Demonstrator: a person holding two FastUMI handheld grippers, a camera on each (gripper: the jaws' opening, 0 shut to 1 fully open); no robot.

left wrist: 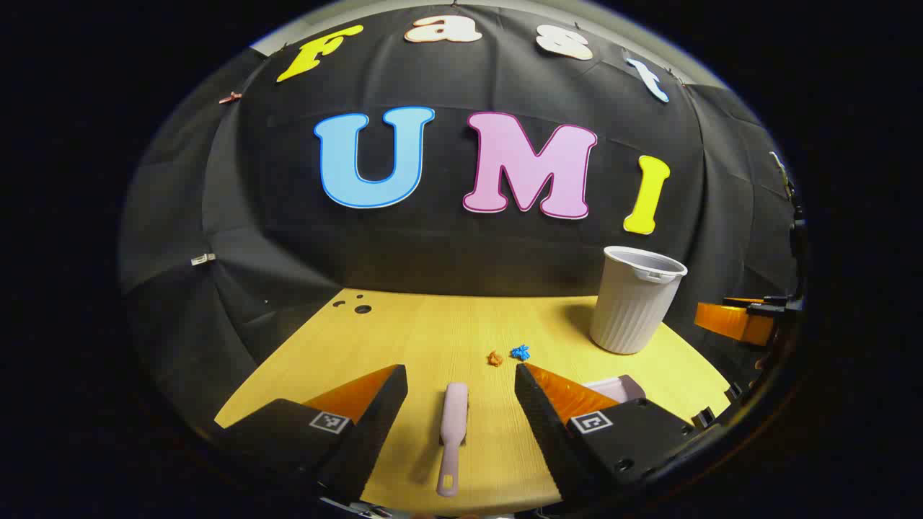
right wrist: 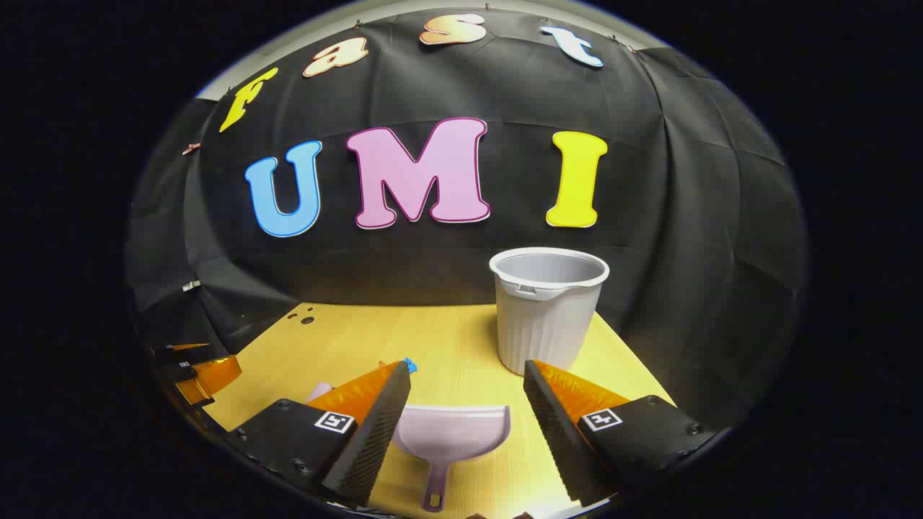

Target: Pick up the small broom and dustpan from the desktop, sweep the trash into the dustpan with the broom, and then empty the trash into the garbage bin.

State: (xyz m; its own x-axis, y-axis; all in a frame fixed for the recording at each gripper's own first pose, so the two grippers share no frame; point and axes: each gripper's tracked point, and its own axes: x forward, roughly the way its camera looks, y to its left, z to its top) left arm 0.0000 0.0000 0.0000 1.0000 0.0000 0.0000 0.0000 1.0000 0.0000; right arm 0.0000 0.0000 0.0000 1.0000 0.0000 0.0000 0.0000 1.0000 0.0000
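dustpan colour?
Pale pink dustpan, clearest in the right gripper view.

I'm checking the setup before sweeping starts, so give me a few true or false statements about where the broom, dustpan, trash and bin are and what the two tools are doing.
1. The small pink broom lies flat on the wooden desktop between the left tool's open fingers. True.
2. The right tool is shut on the pink dustpan. False: its fingers stand apart, with the dustpan lying on the desktop between them.
3. The grey ribbed garbage bin lies tipped on its side. False: it stands upright.
4. Orange trash and blue trash lie side by side on the desktop. True.
5. The trash is already in the dustpan. False: it lies on the desktop.
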